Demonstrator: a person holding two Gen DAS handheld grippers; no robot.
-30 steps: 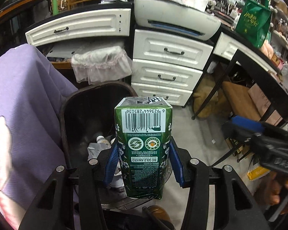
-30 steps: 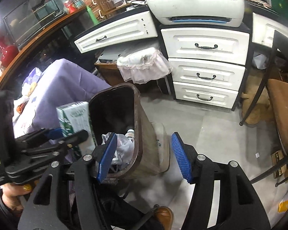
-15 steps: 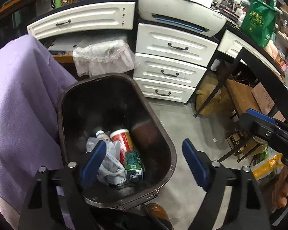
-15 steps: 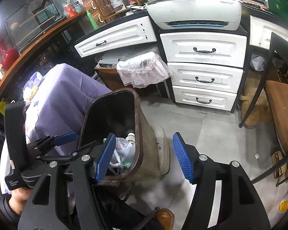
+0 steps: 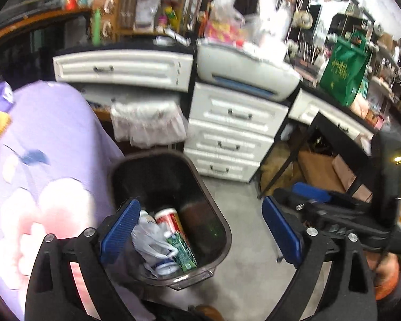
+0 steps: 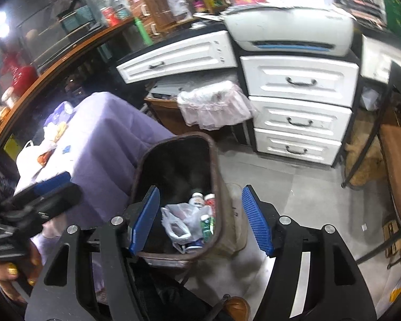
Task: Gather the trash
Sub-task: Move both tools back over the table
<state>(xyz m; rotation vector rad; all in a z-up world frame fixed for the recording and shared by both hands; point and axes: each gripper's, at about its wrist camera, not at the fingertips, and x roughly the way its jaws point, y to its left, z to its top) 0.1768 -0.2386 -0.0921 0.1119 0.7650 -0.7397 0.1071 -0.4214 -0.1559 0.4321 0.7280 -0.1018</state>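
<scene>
A dark brown trash bin (image 5: 157, 176) stands on the floor beside a purple-covered table. Inside it lie a green drink carton (image 5: 183, 251), a red-and-white can (image 5: 169, 218) and a crumpled plastic bag (image 5: 149, 240). My left gripper (image 5: 199, 206) hangs above the bin's mouth, its jaws opening wide with nothing between them. The right gripper (image 6: 200, 190) is open and empty over the bin (image 6: 216, 160), where the carton (image 6: 207, 226) and bag (image 6: 179, 222) show again. Each gripper appears at the edge of the other's view.
The purple tablecloth (image 5: 40, 147) crowds the bin's left side. White drawers (image 5: 232, 139) with a printer (image 5: 243, 72) on top stand behind it. A black desk frame (image 5: 288, 157) and a green bag (image 5: 342, 72) are at the right. A brown shoe (image 6: 236, 305) is below.
A second ago my left gripper held the green carton over the bin. The jaws spread, the carton dropped into the bin, and the gripper has risen. The right gripper rose slightly.
</scene>
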